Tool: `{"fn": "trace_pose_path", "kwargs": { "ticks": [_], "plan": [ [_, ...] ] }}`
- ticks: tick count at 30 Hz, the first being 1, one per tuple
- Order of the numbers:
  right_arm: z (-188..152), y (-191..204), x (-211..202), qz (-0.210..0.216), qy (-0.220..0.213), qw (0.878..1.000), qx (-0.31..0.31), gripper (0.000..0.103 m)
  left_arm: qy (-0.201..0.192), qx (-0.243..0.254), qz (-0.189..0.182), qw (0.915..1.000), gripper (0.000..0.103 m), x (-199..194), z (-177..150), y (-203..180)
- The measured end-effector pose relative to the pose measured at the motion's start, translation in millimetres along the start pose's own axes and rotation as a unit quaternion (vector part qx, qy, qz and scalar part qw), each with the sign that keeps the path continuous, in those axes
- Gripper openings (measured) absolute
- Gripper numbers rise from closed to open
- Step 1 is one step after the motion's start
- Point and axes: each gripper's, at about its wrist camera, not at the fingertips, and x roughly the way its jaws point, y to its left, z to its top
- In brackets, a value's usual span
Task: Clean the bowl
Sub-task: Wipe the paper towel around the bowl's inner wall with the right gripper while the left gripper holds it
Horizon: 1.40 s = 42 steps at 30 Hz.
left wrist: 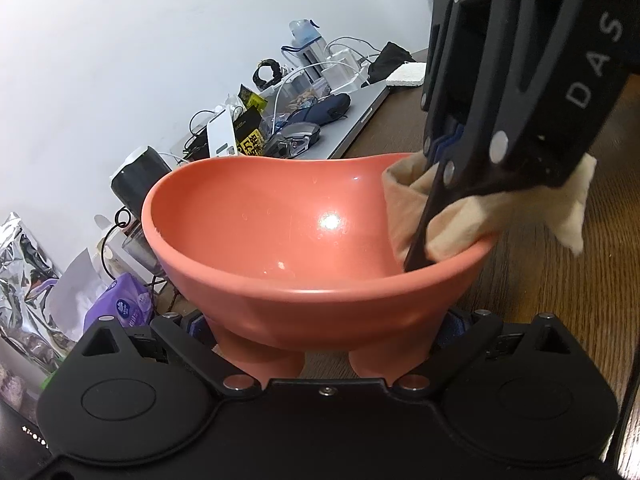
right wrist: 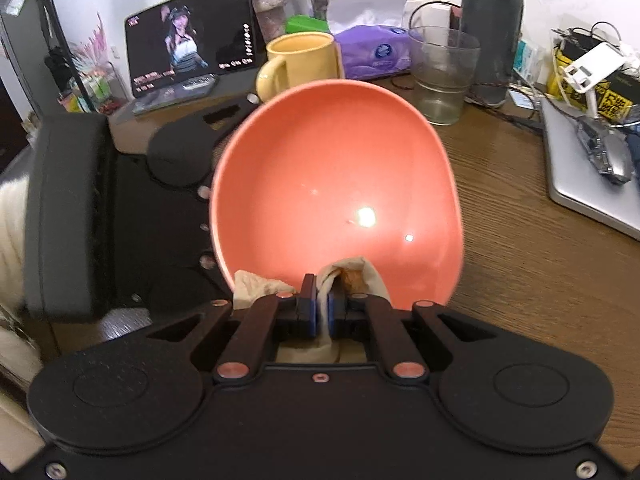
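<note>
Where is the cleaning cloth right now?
The cloth is pinched in the right gripper, pressed against the near inner rim of the pink bowl; the left-wrist view shows it draped over the bowl's right edge.

Coral-pink glossy bowl (left wrist: pixel 280 224) tilted, raised off wooden desk; beige cloth (left wrist: pixel 416 208) pressed against inner wall by rim.

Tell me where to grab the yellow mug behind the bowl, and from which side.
Grip the yellow mug by its handle, coming from the tablet side. It stands upright with the handle jutting that way; the salmon bowl blocks the front.
</note>
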Motion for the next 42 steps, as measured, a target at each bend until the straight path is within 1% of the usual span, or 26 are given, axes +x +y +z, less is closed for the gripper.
{"fn": "trace_pose_path", "kwargs": {
  "ticks": [6,11,15,21,31,34,36,42],
  "plan": [
    [10,8,5,0.027,-0.036,0.999,0.006,0.007,0.001,-0.005,-0.006,1.0,0.099,1,-1,3],
    [17,7,7,0.037,-0.077,0.996,0.021,0.007,0.001,-0.007,-0.007,1.0,0.099,0,-1,3],
    [23,1,9,0.03,-0.107,0.993,0.026,0.007,0.0,-0.004,-0.006,1.0,0.099,-2,-2,1],
    [28,-10,5,0.021,-0.164,0.985,0.053,0.007,-0.001,-0.005,-0.007,1.0,0.099,-5,-3,-1],
    [27,-32,-1,-0.027,-0.204,0.975,0.089,0.007,0.0,-0.007,-0.008,0.9999,0.099,-14,-5,-7],
    [24,-35,0,-0.045,-0.197,0.975,0.091,0.007,-0.002,-0.006,-0.008,0.9999,0.099,-19,-3,-20],
    [20,-37,1,-0.057,-0.189,0.976,0.09,0.007,-0.005,-0.003,-0.007,1.0,0.099,-26,1,-40],
    [12,-38,3,-0.086,-0.159,0.98,0.081,0.006,-0.002,-0.005,-0.007,1.0,0.099,-31,2,-45]
  ]
}}
